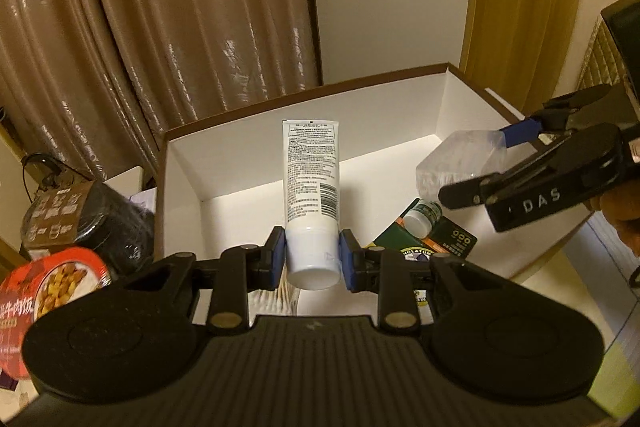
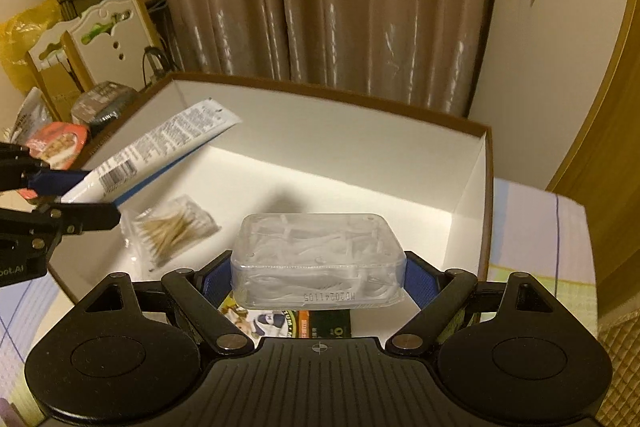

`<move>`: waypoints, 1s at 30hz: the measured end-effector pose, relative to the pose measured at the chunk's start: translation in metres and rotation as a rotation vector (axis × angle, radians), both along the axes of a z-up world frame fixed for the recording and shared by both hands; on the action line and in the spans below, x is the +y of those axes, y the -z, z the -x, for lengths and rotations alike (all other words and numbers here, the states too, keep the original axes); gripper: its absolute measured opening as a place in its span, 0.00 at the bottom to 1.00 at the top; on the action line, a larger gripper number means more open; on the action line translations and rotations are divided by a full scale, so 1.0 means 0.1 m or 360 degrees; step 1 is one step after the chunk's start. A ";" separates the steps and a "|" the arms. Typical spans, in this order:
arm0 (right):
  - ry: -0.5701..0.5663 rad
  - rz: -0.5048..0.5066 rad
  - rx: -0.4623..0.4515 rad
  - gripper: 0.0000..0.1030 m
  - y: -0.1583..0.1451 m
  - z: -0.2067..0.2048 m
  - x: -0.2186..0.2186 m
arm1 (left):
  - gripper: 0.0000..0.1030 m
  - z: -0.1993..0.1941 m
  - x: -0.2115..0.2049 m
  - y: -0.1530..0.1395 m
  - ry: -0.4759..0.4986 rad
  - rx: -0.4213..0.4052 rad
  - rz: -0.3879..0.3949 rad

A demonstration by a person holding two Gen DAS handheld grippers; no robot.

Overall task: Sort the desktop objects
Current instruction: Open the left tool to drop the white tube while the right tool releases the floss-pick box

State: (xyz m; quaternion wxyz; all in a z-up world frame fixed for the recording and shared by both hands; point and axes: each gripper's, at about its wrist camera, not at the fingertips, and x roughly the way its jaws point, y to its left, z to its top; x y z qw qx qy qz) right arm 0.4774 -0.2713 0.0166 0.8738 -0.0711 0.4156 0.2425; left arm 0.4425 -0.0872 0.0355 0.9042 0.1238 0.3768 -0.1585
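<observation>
- Left gripper (image 1: 312,255): jaws closed onto the cap end of a white tube (image 1: 310,183). The tube points away from the gripper, held in the air over the left half of an open white box (image 1: 320,107).
- Right gripper (image 2: 318,275): jaws spread wide and closed on the two short ends of a clear case (image 2: 316,259). The case is held level above the near part of the box floor.
- Already lying in the box: a bag of swabs (image 2: 172,227) near the left wall, a small white-capped bottle (image 1: 420,217), and flat printed packets (image 1: 436,239) at the near edge.
- Judgement on the step: both items look ready to be set down in the box. Each should be lowered close to the floor before the jaws part, since the case would likely skid or tip if dropped from height.
- The tube's free end hangs unsupported; laying it flat along the left side, far of the swabs, would keep it off the bag.
- Obstructions: the packets and bottle lie under or just beside the case; the bare floor further in is the better spot.
- The two grippers are near each other over the box, so a clash is possible.
- Outside the box, to the left: a red food tray (image 1: 60,283) and a dark jar (image 1: 104,223). Neither obstructs.
</observation>
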 end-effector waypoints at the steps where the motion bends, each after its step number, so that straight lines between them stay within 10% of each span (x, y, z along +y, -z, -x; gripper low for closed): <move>1: 0.0003 0.0003 0.0014 0.83 0.02 -0.02 -0.01 | 0.23 -0.03 -0.02 0.02 0.0003 0.0007 -0.0004; 30: -0.0112 0.0077 0.0093 0.83 0.23 -0.08 0.14 | 0.24 -0.30 -0.14 0.41 0.0006 0.0136 -0.0101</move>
